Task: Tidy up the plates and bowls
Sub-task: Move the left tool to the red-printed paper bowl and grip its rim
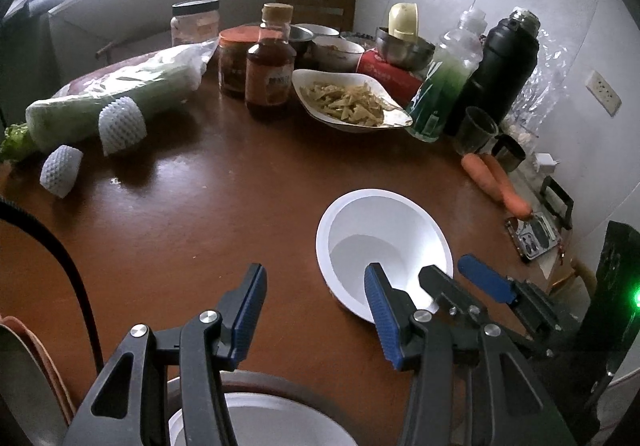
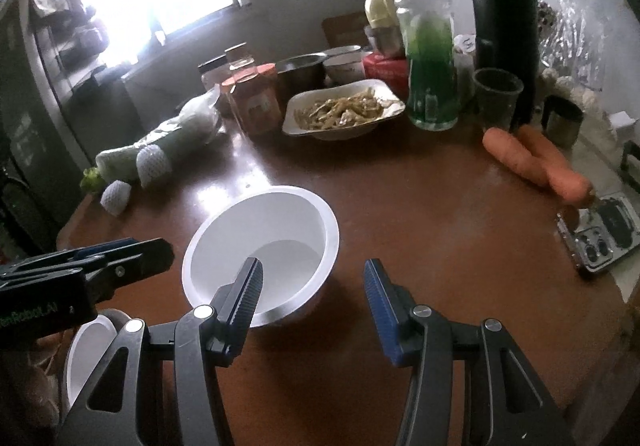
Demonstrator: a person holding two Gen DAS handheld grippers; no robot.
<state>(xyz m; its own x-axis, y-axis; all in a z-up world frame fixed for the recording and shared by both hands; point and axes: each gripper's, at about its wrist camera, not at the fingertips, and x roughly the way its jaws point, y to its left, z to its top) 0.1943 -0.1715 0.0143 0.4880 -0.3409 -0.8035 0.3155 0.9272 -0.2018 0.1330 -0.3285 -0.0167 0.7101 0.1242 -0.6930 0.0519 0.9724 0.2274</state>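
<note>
A white bowl [image 1: 384,238] stands upright on the brown table [image 1: 200,226]; it also shows in the right wrist view [image 2: 264,242]. My left gripper [image 1: 316,302] is open and empty, its right finger over the bowl's near rim. My right gripper [image 2: 312,286] is open and empty, its left finger over the bowl's near side; it shows in the left wrist view [image 1: 460,278] straddling the bowl's right rim. A second white bowl [image 1: 272,418] sits below my left gripper, also at the lower left in the right wrist view [image 2: 84,354].
At the back stand a white dish of food [image 1: 344,97], jars [image 1: 268,69], metal bowls [image 1: 404,45], a green bottle [image 1: 444,77], a black flask [image 1: 500,61] and cups [image 1: 476,129]. Two carrots [image 1: 496,177] lie right; wrapped cabbage [image 1: 104,101] lies left.
</note>
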